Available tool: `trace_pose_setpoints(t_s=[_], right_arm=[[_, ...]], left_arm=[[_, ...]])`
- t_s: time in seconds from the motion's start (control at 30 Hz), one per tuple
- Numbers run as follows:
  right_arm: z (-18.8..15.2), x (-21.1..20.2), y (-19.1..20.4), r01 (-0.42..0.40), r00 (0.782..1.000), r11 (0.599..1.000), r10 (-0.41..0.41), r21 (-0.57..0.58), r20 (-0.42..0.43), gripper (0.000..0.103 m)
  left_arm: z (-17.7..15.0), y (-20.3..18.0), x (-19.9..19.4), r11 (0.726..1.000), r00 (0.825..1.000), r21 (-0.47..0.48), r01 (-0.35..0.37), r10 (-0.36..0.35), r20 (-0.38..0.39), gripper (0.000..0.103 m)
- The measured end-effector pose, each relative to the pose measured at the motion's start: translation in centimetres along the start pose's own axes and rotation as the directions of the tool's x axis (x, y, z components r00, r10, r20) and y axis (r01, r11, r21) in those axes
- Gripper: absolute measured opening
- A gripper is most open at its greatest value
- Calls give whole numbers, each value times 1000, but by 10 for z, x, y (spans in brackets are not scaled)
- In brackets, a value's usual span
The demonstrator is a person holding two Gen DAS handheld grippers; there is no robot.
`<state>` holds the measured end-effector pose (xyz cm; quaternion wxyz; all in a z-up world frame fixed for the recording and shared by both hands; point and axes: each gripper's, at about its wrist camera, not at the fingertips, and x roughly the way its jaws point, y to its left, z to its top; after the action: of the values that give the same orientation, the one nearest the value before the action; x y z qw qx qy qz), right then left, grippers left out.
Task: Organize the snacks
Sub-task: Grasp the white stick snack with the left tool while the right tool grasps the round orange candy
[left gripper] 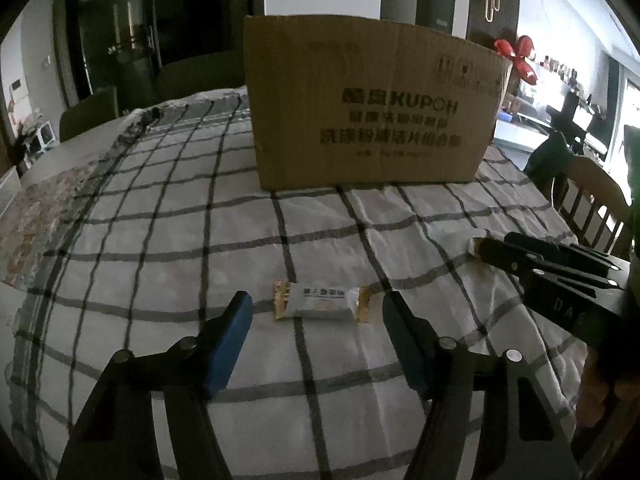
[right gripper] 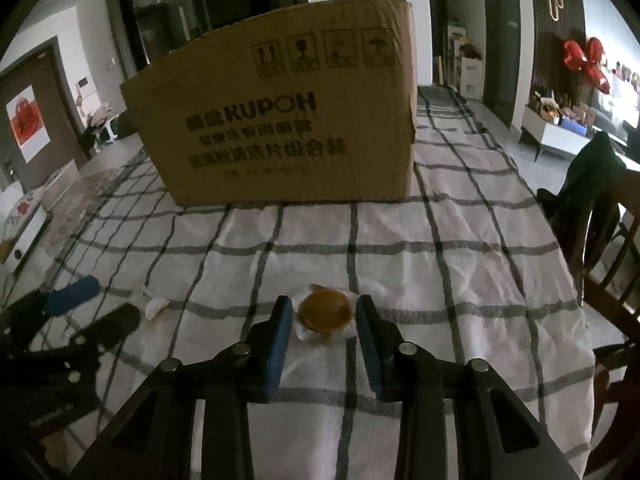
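On the white tablecloth (left gripper: 192,256) with dark grid lines, at six o'clock from the tall brown cardboard box (left gripper: 368,104), the left gripper (left gripper: 318,312) stands released, its jaws wide around a white oblong snack bar with gold crimped ends (left gripper: 320,302). The right gripper (right gripper: 323,312) brackets a round golden-brown pastry in clear wrapping (right gripper: 325,312); blue pads (right gripper: 280,332) look pressed on it, perhaps only grazing.
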<state>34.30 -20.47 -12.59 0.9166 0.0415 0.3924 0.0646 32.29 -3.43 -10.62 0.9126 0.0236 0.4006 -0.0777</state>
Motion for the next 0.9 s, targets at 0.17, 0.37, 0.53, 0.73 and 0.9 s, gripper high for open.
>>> trace_pose_setpoints(t_s=[0.17,0.37,0.53,0.73,0.9], right_arm=[[3,2,0,-2,1000,1000,2,-6,-7,34],[4,6,-1,2,1000,1000,-2,-4,-14,34],[4,7,1,9,1000,1000,-9,-19,-20,30],[4,7,1,9,1000,1000,-9,-17,-16,29],[3,5,0,15,1000,1000,-15,-12,-12,29]], left_arm=[[1,1,11,1000,1000,-6,2,-2,-25,61],[2,0,22,1000,998,-3,9,-9,-59,55],[1,2,23,1000,998,-16,8,-9,-60,50],[2,1,16,1000,999,8,-22,22,-28,40],[2,0,14,1000,1000,11,-21,22,-23,37]])
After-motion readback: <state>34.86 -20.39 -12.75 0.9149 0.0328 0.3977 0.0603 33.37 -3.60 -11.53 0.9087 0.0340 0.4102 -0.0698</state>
